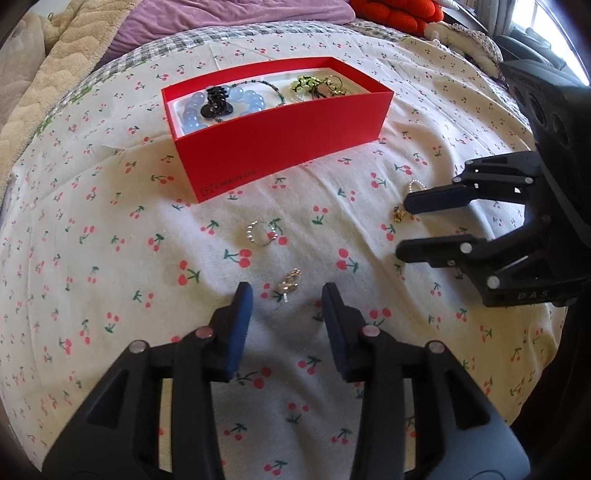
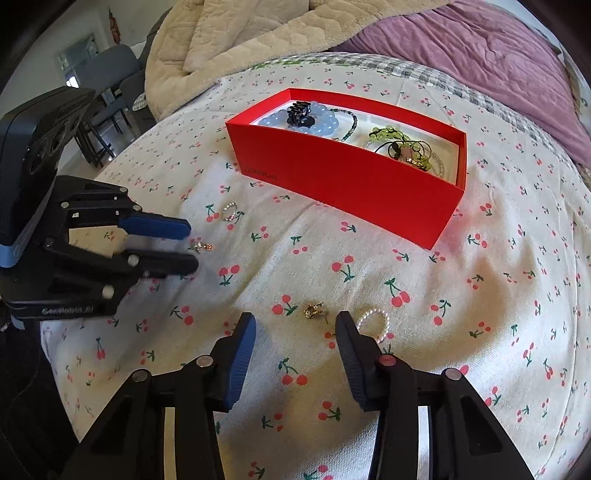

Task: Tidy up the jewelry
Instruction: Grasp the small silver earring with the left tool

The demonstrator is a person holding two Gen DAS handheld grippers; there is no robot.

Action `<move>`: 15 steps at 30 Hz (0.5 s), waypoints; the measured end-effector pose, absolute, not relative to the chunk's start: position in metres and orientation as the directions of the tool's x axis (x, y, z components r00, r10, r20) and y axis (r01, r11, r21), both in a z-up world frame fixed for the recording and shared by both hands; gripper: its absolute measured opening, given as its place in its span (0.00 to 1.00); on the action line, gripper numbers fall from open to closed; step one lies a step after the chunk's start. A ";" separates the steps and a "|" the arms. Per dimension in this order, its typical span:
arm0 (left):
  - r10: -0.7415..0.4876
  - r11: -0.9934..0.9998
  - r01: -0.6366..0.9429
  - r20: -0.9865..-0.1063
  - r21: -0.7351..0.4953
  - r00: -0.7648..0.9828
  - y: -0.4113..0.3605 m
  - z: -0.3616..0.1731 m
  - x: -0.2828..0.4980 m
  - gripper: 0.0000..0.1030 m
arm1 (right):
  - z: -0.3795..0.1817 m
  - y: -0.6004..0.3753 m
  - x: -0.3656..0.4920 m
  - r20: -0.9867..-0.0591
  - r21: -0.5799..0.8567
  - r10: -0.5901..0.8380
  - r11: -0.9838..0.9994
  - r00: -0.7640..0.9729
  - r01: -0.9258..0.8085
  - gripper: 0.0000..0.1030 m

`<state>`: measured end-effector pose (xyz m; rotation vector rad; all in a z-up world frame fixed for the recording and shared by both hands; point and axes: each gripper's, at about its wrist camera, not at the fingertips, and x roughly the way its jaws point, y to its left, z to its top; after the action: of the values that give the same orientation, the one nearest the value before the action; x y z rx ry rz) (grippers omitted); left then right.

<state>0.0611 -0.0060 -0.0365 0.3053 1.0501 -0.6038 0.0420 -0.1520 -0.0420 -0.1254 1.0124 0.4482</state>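
Observation:
A red box (image 1: 280,147) (image 2: 343,184) stands on the cherry-print sheet and holds a blue bead bracelet (image 1: 192,110), a black hair claw (image 1: 217,101), green beads (image 1: 301,85) and other pieces. My left gripper (image 1: 286,295) (image 2: 190,245) is open, its tips on either side of a small silver-gold earring (image 1: 290,282) (image 2: 202,246) that lies on the sheet. A silver bead ring (image 1: 261,233) (image 2: 231,212) lies just beyond it. My right gripper (image 2: 295,321) (image 1: 404,227) is open around a gold earring (image 2: 314,309) (image 1: 399,214). A pearl ring (image 2: 373,323) (image 1: 415,184) lies beside its right finger.
A beige blanket (image 2: 258,33) and a purple quilt (image 2: 480,48) are piled behind the box. A red cushion (image 1: 399,11) sits at the far edge of the bed. Grey chairs (image 2: 110,74) stand beyond the bed's left edge.

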 end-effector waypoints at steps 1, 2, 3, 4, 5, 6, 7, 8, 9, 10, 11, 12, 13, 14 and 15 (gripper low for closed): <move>-0.313 0.796 0.604 -0.879 -0.036 0.359 -0.008 -0.039 0.061 0.40 | -0.042 -0.152 0.043 -0.841 0.103 0.302 0.904 0.448 -0.416 0.39; -0.310 0.794 0.607 -0.879 -0.030 0.362 -0.010 -0.040 0.060 0.40 | -0.043 -0.152 0.045 -0.841 0.099 0.299 0.905 0.450 -0.415 0.37; -0.309 0.792 0.610 -0.879 -0.027 0.363 -0.011 -0.041 0.061 0.40 | -0.043 -0.152 0.045 -0.841 0.093 0.294 0.905 0.454 -0.415 0.36; -0.313 0.791 0.612 -0.877 -0.027 0.366 -0.012 -0.042 0.061 0.40 | -0.044 -0.152 0.045 -0.841 0.086 0.290 0.905 0.456 -0.416 0.34; -0.319 0.792 0.610 -0.874 -0.033 0.367 -0.012 -0.043 0.062 0.40 | -0.045 -0.152 0.045 -0.841 0.079 0.285 0.906 0.460 -0.416 0.33; -0.325 0.796 0.604 -0.872 -0.042 0.367 -0.012 -0.044 0.062 0.40 | -0.046 -0.151 0.046 -0.841 0.073 0.281 0.906 0.463 -0.417 0.33; -0.328 0.800 0.598 -0.869 -0.048 0.370 -0.012 -0.046 0.062 0.40 | -0.047 -0.150 0.046 -0.840 0.066 0.277 0.906 0.467 -0.418 0.32; -0.329 0.802 0.596 -0.867 -0.047 0.374 -0.012 -0.046 0.062 0.40 | -0.047 -0.149 0.046 -0.839 0.060 0.274 0.906 0.470 -0.420 0.32; -0.327 0.801 0.597 -0.866 -0.042 0.378 -0.013 -0.046 0.061 0.40 | -0.047 -0.147 0.045 -0.838 0.051 0.268 0.905 0.475 -0.422 0.32; -0.326 0.800 0.599 -0.865 -0.037 0.382 -0.013 -0.046 0.059 0.39 | -0.047 -0.146 0.045 -0.838 0.046 0.266 0.904 0.476 -0.424 0.31; -0.327 0.799 0.601 -0.864 -0.038 0.381 -0.013 -0.047 0.059 0.36 | -0.048 -0.146 0.045 -0.838 0.042 0.266 0.903 0.477 -0.428 0.28; -0.329 0.798 0.601 -0.864 -0.040 0.380 -0.013 -0.047 0.058 0.35 | -0.048 -0.145 0.046 -0.837 0.039 0.265 0.901 0.478 -0.432 0.27; -0.333 0.797 0.602 -0.865 -0.045 0.376 -0.014 -0.046 0.058 0.31 | -0.048 -0.143 0.046 -0.837 0.038 0.267 0.899 0.478 -0.436 0.25; -0.336 0.796 0.603 -0.865 -0.050 0.372 -0.015 -0.046 0.058 0.28 | -0.048 -0.141 0.046 -0.836 0.036 0.268 0.898 0.479 -0.439 0.23; -0.337 0.796 0.604 -0.865 -0.051 0.370 -0.015 -0.046 0.057 0.27 | -0.048 -0.141 0.046 -0.835 0.034 0.269 0.896 0.480 -0.442 0.22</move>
<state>0.0572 -0.0151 -0.0464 0.2953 1.0264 -0.6146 0.0462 -0.1410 -0.0484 -0.1958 0.9788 0.4368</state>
